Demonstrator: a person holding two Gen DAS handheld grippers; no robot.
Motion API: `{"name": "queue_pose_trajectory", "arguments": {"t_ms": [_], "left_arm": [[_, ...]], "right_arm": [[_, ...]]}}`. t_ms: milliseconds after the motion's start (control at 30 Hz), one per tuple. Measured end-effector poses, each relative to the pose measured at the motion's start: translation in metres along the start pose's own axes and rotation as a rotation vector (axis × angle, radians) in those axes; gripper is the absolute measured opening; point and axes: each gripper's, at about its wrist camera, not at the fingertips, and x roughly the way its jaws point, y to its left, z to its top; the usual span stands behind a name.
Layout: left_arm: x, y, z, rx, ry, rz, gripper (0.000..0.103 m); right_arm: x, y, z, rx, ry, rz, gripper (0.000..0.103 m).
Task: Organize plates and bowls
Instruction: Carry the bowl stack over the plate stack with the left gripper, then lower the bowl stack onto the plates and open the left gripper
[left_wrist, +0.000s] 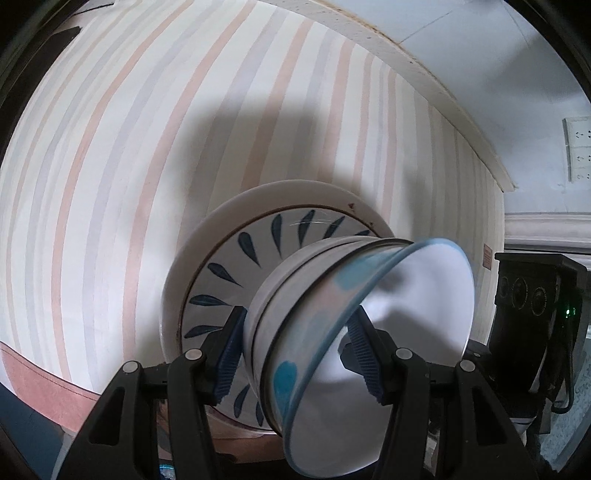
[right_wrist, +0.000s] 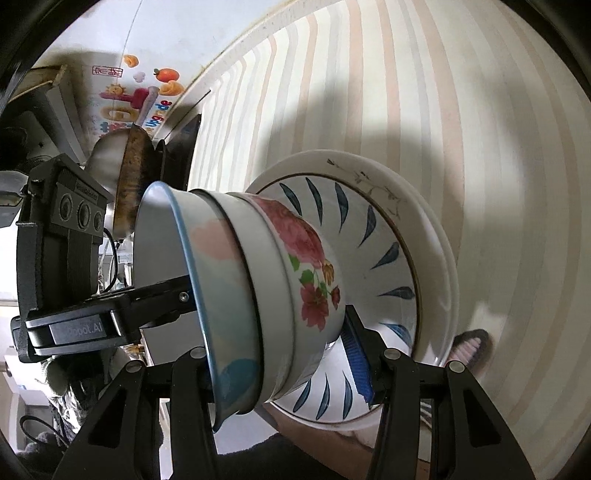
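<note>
Bowls: three nested, blue-rimmed bowl (right_wrist: 221, 288) outermost, floral bowl (right_wrist: 310, 273) innermost, centre of frame.
Plates: two stacked, leaf-pattern plate (left_wrist: 236, 273) on white plate (left_wrist: 207, 243), under the bowls.
Left gripper (left_wrist: 299, 350): fingers clenched across the bowl stack.
Right gripper (right_wrist: 284, 354): straddled the stack; grip unclear.
Cloth: one striped tablecloth (left_wrist: 147, 129).

Glossy glazed ceramic, by the look of it, makes up the leaf-patterned plate (right_wrist: 388, 254) and the flowered bowl (right_wrist: 310, 266). The striped cloth (left_wrist: 129, 166) on the worktop is matt. Each tool's (left_wrist: 295, 354) arms are matt black plastic with ribbed blue pads (left_wrist: 229, 354).
</note>
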Motion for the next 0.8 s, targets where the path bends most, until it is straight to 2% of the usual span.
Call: {"name": "queue_pose_trajectory", "arguments": {"t_ms": [433,567,800], "left_arm": [[0.001,0.002,0.000,0.016,-0.004,0.036,0.053],[-0.011,-0.005,-0.004,0.041,-0.042,0.084,0.053],[-0.044,-0.012,-0.026,0.102,-0.134,0.201,0.053]], "right_arm": [[0.015,0.007,0.008,0.017,0.024,-0.026,0.052],[0.016,0.013,0.006,0.010,0.028,-0.068,0.053],[-0.008,0.036,-0.005,-0.045,-0.029,-0.185,0.053]]}}
